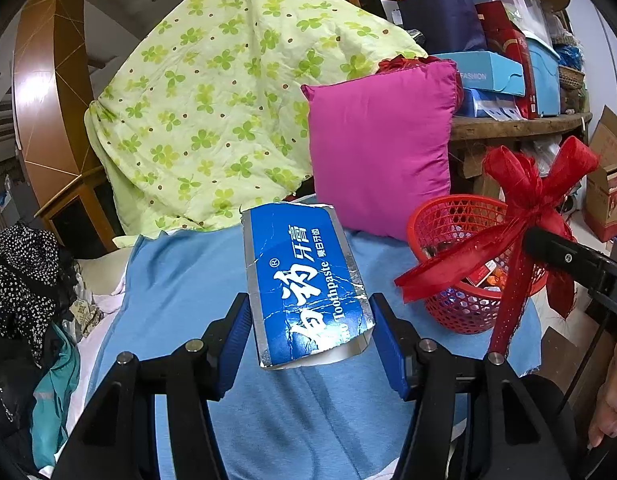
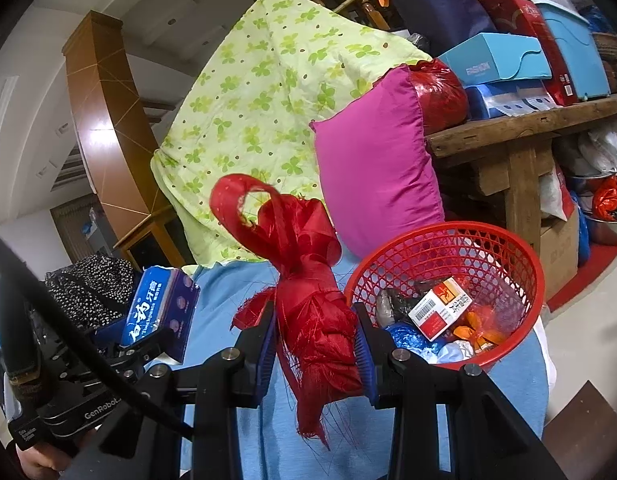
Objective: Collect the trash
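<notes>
Right gripper (image 2: pixel 315 354) is clamped on a bunched red ribbon bow (image 2: pixel 308 280), which stands with its long axis roughly upright between the pads. Left gripper (image 1: pixel 310 334) holds a flattened blue toothpaste box (image 1: pixel 304 280), long axis pointing away along the fingers. The red mesh basket (image 2: pixel 520 264), already holding wrappers and a small carton, sits on the blue cloth just right of the right gripper and slightly farther off. Judgement: the right hand is nearer the basket; the left must cross rightward.
</notes>
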